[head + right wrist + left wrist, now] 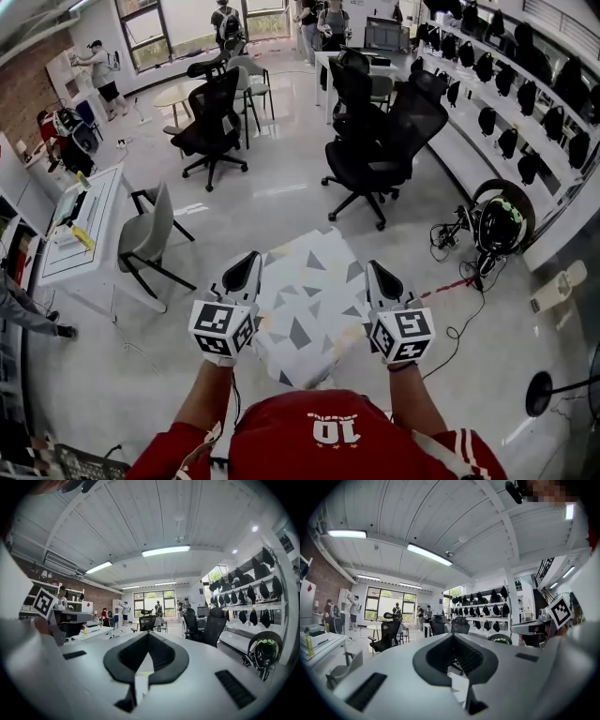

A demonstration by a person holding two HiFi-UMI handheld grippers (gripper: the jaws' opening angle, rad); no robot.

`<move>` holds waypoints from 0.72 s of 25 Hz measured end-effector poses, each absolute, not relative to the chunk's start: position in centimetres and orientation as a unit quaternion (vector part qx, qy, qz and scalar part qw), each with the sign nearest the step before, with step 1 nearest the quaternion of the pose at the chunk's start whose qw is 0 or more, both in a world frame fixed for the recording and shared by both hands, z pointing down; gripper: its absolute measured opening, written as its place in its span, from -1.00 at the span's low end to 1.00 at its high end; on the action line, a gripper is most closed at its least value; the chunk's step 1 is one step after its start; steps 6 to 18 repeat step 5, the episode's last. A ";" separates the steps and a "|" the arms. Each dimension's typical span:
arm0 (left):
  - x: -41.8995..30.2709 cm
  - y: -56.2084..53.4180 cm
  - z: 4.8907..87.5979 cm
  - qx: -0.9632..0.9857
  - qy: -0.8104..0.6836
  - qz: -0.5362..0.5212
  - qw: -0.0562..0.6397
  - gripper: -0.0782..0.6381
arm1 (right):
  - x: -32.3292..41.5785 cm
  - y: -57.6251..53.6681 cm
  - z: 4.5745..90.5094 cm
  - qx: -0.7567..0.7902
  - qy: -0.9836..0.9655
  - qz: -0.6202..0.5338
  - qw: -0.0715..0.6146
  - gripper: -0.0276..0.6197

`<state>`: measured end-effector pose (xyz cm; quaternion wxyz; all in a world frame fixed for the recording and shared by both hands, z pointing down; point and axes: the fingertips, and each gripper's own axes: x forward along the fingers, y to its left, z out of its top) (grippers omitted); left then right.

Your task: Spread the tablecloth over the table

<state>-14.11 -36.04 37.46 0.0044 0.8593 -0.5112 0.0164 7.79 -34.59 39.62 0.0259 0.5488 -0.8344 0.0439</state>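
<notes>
Your cloth (309,300) is out in front of you, stretched roughly flat between the two claws. It's white with grey triangles, and the near edge droops toward you. From the head view I can't tell whether the surface is already under it or it's just hanging over the floor.

Left claw (244,272) is pinched tight on the cloth's left edge. In the left gripper view you can see a sliver of white fabric (458,684) squeezed in its jaws. Right claw (382,279) is the same deal on the right edge, with a white strip (140,679) caught between closed jaws.

Handling-wise I'd call it light, thin and floppy. It'll sag wherever you're not holding it, and it could slip out of a pinch if you tug hard. The edges near the corners look like the best grab, hands wide so it pulls taut.
</notes>
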 end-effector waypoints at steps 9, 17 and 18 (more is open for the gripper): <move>-13.5 -36.1 37.7 0.862 -0.507 0.015 0.004 -0.76 | 7.9 -34.5 39.8 0.547 -0.836 0.040 0.024 -0.87; -13.5 -36.1 37.7 0.862 -0.507 0.015 0.004 -0.76 | 7.9 -34.5 39.8 0.547 -0.836 0.040 0.024 -0.87; -13.5 -36.1 37.7 0.862 -0.507 0.015 0.004 -0.76 | 7.9 -34.5 39.8 0.547 -0.836 0.040 0.024 -0.87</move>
